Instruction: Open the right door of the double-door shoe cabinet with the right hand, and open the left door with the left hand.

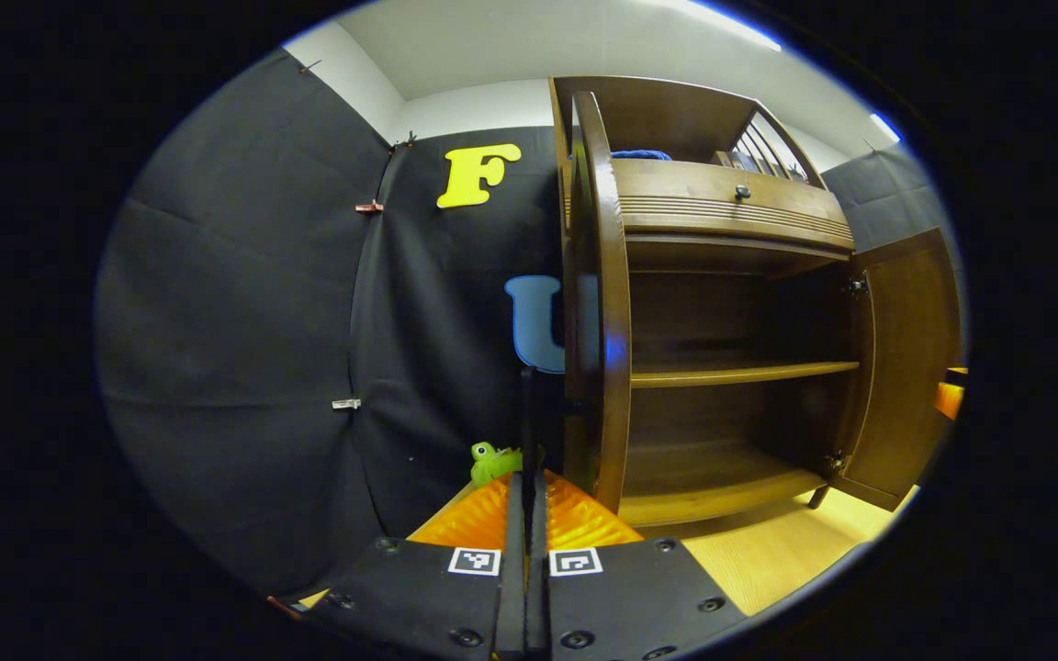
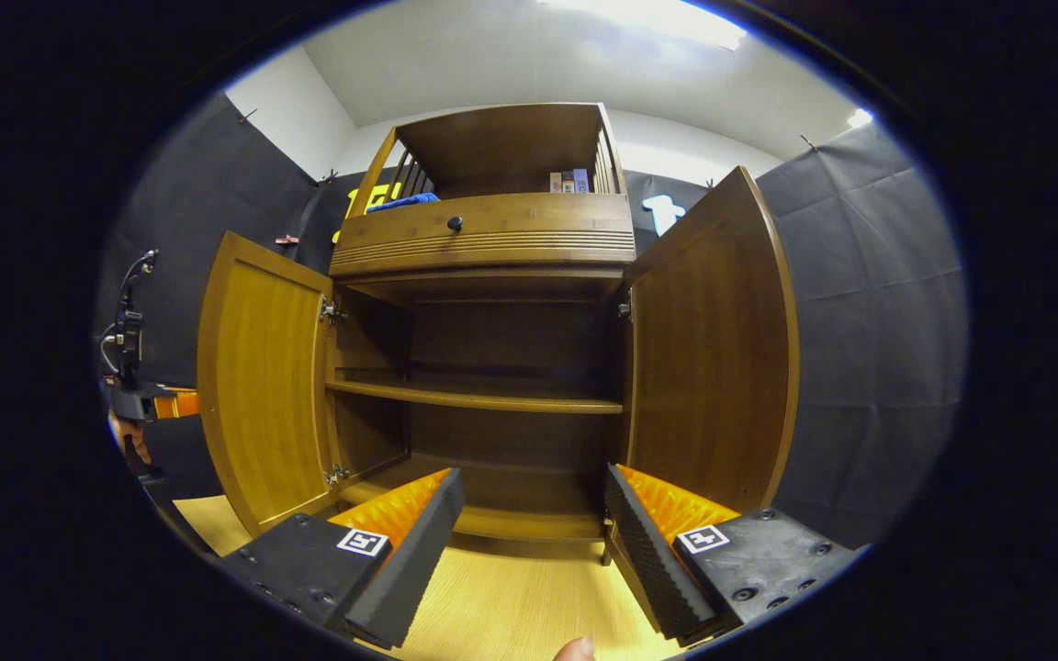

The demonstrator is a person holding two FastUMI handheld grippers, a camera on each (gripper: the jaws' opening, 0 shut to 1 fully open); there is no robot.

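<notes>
Standing on the pale wood-grain floor [image 2: 511,597], the brown wooden double-door shoe cabinet [image 2: 492,275] is seen with both doors swung outward. In the right gripper view, the left door [image 2: 258,386] and the right door [image 2: 713,358] are both folded wide, and the bare inner shelf [image 2: 474,397] and the dark interior are exposed. A drawer front with a small black round knob [image 2: 455,222] is seen above the opening, and an open upper compartment holding a blue cloth [image 2: 405,200] and some small boxes [image 2: 568,181] is found above that.

The right gripper [image 2: 534,523] is held back from the opening, its fingers spread wide and nothing gripped between them. In the left gripper view, the left gripper [image 1: 526,514] is pressed closed, its fingers clenched together; a thin dark upright part is seen just ahead of the tips, by the left door's edge [image 1: 610,303], but whether it is pinched cannot be told. A small green toy frog [image 1: 492,462] lies beyond, near the black cloth wall [image 1: 244,349].

The task is judged nearly or fully done. From here, a door could be swung past its hinge limit if the left gripper were pulled further, or knocked shut if either gripper were withdrawn carelessly across an open panel.
</notes>
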